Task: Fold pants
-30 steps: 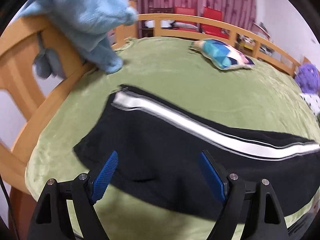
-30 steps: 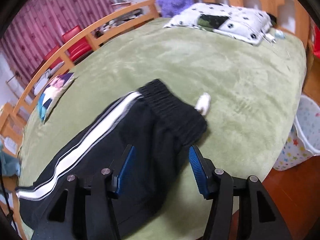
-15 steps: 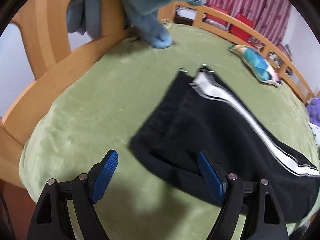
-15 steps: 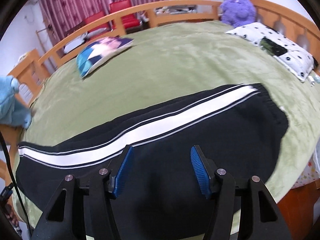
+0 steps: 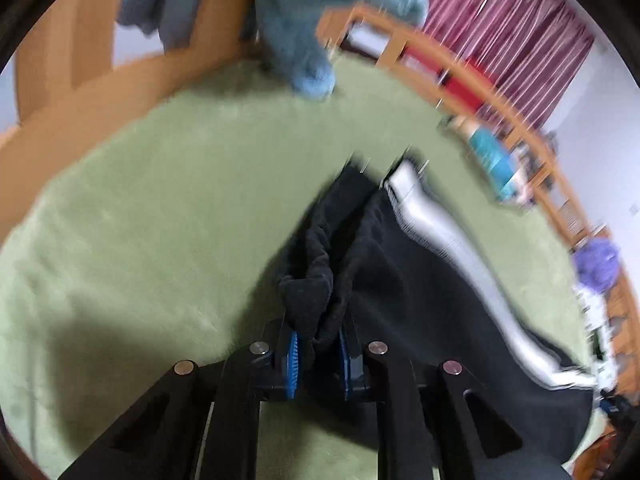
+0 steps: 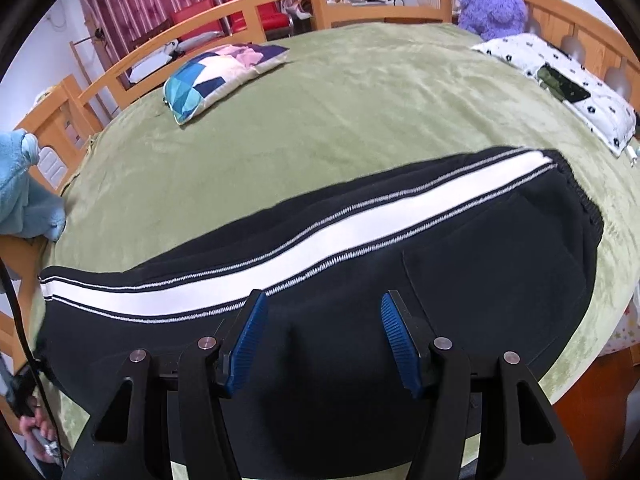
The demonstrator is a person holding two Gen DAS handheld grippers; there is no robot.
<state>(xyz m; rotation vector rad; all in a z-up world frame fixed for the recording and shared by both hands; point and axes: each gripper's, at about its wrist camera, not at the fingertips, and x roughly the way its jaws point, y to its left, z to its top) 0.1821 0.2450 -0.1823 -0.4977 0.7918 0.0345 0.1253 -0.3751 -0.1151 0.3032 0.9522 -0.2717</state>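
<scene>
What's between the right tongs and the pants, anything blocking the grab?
Nothing visible. The right tongs hang open directly over the black pants, only bare fabric between the pads. The left tongs already pinch the hem end.

Bed point(image 6: 360, 92) with wooden rail frame, covered by green plush blanket point(image 6: 400, 120). Black pants point(image 6: 500, 264) with white side stripe lie flat across near part of blanket, waistband toward right in right wrist view, leg ends toward left. Patchwork cushion point(image 6: 216, 76) lies near far rail, well apart from pants. White spotted pillow point(image 6: 576, 96) lies at right by headboard; purple plush toy point(image 6: 492, 0) just beyond it. Light blue fleece garment point(image 6: 24, 196) hangs over footboard at left, lower end touching blanket edge.
</scene>
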